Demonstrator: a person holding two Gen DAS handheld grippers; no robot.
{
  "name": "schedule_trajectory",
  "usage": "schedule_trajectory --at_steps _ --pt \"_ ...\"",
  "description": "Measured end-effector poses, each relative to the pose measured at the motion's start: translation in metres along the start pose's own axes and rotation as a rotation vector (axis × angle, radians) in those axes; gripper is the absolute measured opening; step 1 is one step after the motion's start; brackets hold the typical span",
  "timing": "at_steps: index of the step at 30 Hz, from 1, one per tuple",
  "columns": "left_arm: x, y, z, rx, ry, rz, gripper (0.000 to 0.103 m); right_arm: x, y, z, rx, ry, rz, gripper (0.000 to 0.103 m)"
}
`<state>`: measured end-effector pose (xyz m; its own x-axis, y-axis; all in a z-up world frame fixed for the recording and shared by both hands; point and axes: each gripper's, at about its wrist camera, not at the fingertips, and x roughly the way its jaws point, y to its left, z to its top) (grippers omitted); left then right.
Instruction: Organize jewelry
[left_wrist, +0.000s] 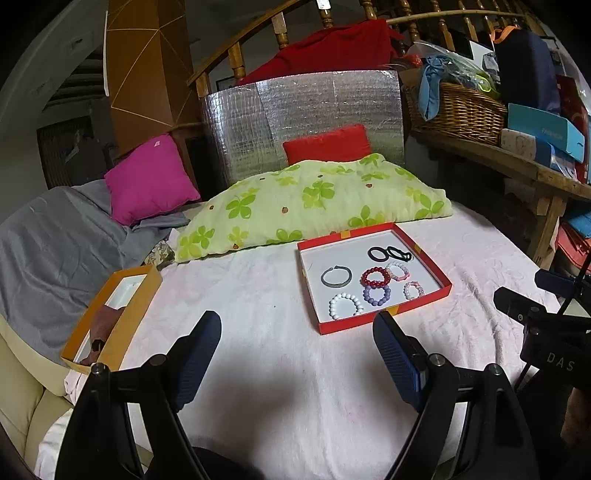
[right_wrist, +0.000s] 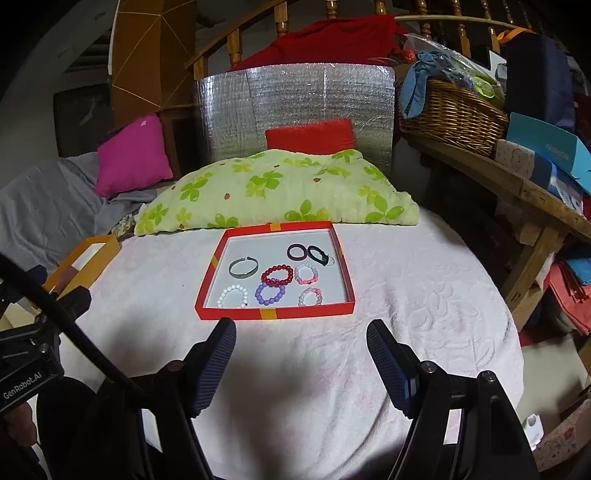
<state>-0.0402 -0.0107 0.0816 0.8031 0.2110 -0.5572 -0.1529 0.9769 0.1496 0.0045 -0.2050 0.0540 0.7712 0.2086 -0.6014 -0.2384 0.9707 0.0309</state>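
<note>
A shallow red tray (left_wrist: 384, 318) (right_wrist: 275, 313) lies on the pale pink bedspread and holds several bracelets. Among them are a white beaded one (left_wrist: 345, 304) (right_wrist: 232, 295), a purple one (left_wrist: 376, 294) (right_wrist: 270, 293), a dark red one (left_wrist: 375, 277) (right_wrist: 277, 275), a grey bangle (left_wrist: 335, 277) (right_wrist: 242, 268) and two black hair ties (left_wrist: 389, 253) (right_wrist: 308, 253). My left gripper (left_wrist: 297, 325) hovers open just left of the tray's near edge, nothing between its fingers. My right gripper (right_wrist: 301, 332) hangs open in front of the tray, empty.
An orange box (left_wrist: 110, 317) (right_wrist: 83, 264) sits at the bed's left edge with something dark inside. A green flowered pillow (left_wrist: 314, 199), a pink cushion (left_wrist: 149, 181) and a red cushion lie behind the tray. A cluttered wooden bench (right_wrist: 517, 184) with a wicker basket stands on the right.
</note>
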Motion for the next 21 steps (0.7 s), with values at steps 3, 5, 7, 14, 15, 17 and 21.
schedule_trajectory --at_steps 3,5,7,14,15,17,21 --pt "0.0027 0.0008 0.0003 -0.005 0.004 0.002 0.085 0.0031 0.0009 -0.0002 0.001 0.007 0.004 0.077" --pt "0.0038 0.0007 0.0001 -0.004 0.005 0.004 0.085 0.0045 0.002 -0.0001 0.001 0.01 0.006 0.077" --pt "0.0043 0.0003 -0.0006 -0.001 0.005 0.008 0.085 0.0051 0.0031 -0.0001 0.001 0.011 0.009 0.077" --pt "0.004 0.0034 -0.0005 -0.013 0.008 0.009 0.085 0.0071 0.0023 0.0014 0.013 0.015 0.011 0.077" --pt "0.004 0.0037 -0.0003 -0.014 0.007 0.009 0.085 0.0075 0.002 0.0017 0.014 0.016 0.012 0.077" --pt "0.004 0.0041 -0.0001 -0.015 0.006 0.012 0.085 0.0088 0.0019 0.0016 0.016 0.02 0.015 0.077" --pt "0.0045 0.0045 0.0 -0.015 0.008 0.011 0.085 0.0112 0.0024 0.0022 0.021 0.025 0.021 0.077"
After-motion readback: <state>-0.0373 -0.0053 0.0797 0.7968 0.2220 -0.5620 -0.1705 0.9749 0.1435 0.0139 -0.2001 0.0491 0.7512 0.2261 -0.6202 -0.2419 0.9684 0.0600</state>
